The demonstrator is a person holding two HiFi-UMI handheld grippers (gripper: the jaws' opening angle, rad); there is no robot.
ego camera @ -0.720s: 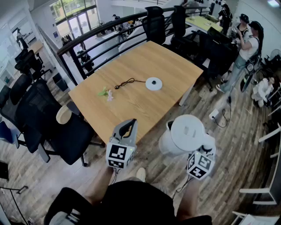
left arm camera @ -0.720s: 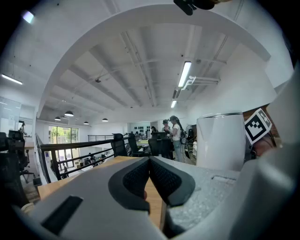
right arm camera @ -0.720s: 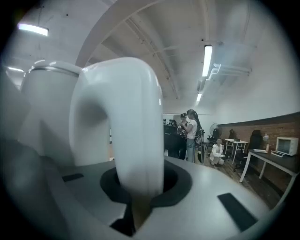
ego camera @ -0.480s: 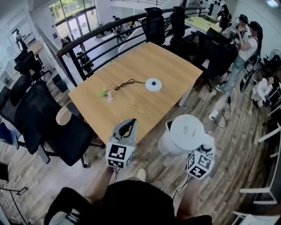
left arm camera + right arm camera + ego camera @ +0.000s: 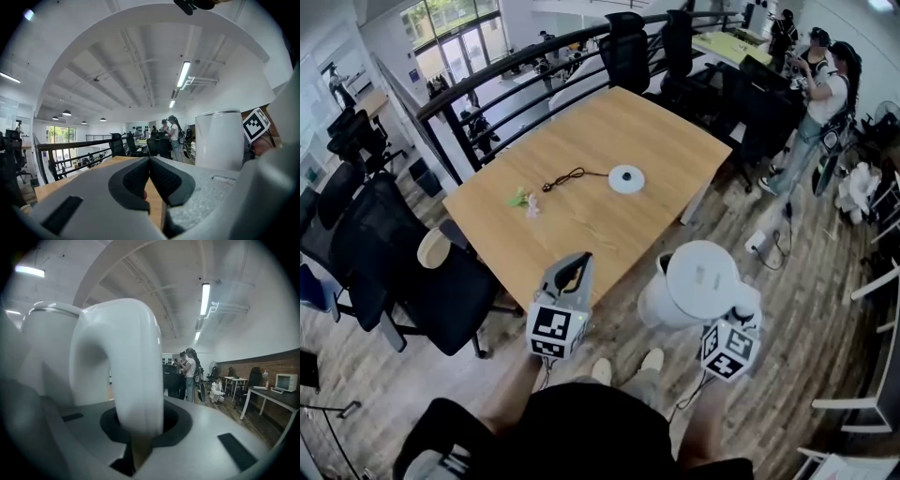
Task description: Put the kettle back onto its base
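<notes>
Little has changed: the white plastic kettle point(image 5: 698, 286) is still clamped by its handle in the right hand-held gripper point(image 5: 739, 314), short of the wooden surface point(image 5: 609, 234). Its round white base point(image 5: 626, 178) lies well apart at 11 o'clock, so the carry is judged still to be made. The left hand-held gripper point(image 5: 574, 272) is closed, empty.

Ahead of the left gripper point(image 5: 573, 270), the light wooden table point(image 5: 609, 230) lies open up to the round white base point(image 5: 626, 178). A black cord point(image 5: 567, 177) and a small green object point(image 5: 525, 198) lie ahead-left, and a black office chair point(image 5: 422, 281) crowds its left.

A second pale shoe point(image 5: 652, 360) now shows on the wooden floor point(image 5: 797, 281), just right of the first shoe point(image 5: 601, 371) and directly below the kettle point(image 5: 698, 281).
</notes>
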